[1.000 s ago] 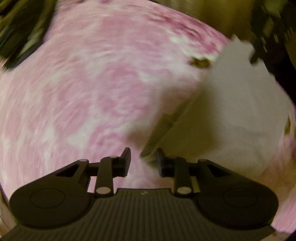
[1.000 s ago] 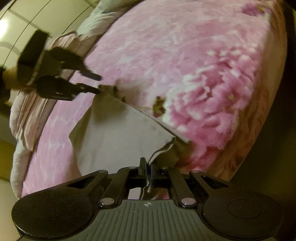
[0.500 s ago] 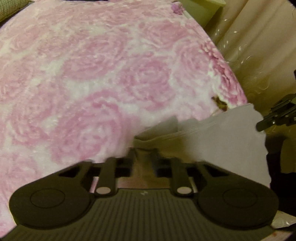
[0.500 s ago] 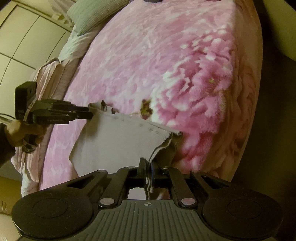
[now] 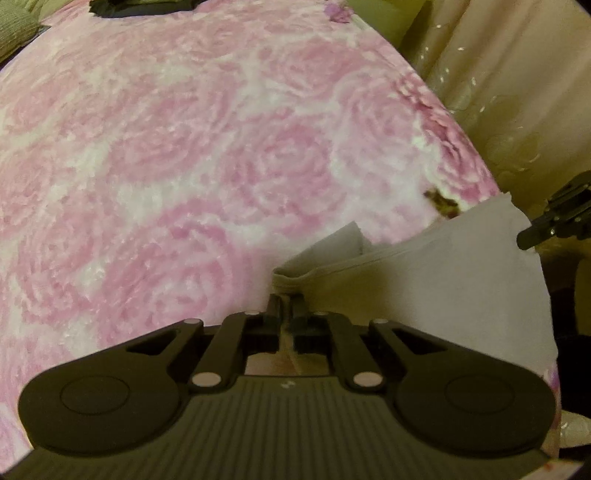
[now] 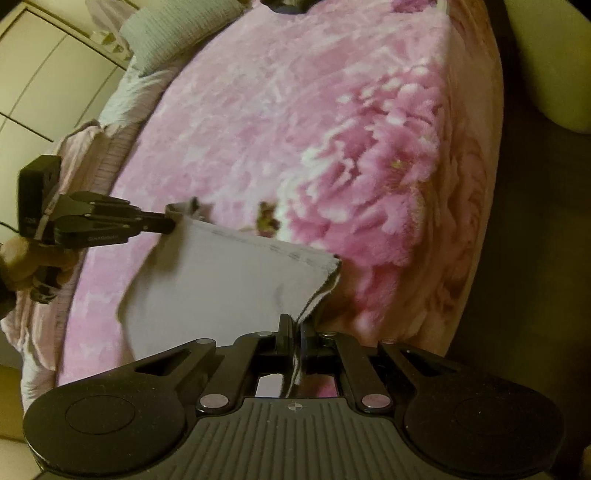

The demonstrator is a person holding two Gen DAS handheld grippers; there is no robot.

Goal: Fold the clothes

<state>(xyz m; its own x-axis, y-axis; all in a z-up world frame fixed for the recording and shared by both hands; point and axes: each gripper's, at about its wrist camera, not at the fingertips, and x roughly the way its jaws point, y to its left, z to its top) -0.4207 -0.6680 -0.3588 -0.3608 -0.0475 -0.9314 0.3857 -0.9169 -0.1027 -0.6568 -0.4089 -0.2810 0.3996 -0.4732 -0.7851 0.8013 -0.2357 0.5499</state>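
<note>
A pale grey garment (image 6: pixel 221 280) hangs stretched between my two grippers above a bed with a pink rose blanket (image 6: pixel 295 110). My right gripper (image 6: pixel 294 325) is shut on one corner of the cloth. My left gripper (image 5: pixel 285 304) is shut on the opposite corner, where the fabric bunches into a fold. In the left wrist view the grey garment (image 5: pixel 443 280) spreads to the right, towards the right gripper's fingertips (image 5: pixel 546 225). In the right wrist view the left gripper (image 6: pixel 168 223) shows at the left, held by a hand (image 6: pixel 22 258).
The pink rose blanket (image 5: pixel 184 166) covers the bed. A green pillow (image 6: pixel 173 29) and rumpled pale bedding (image 6: pixel 85 147) lie at its head. A cream curtain (image 5: pixel 517 74) hangs past the bed's right edge, and white cupboard doors (image 6: pixel 44 81) stand on the left.
The left gripper went from open beside the cloth to shut on its corner. Both grippers now hold the garment, spread wider over the bed's near edge.
</note>
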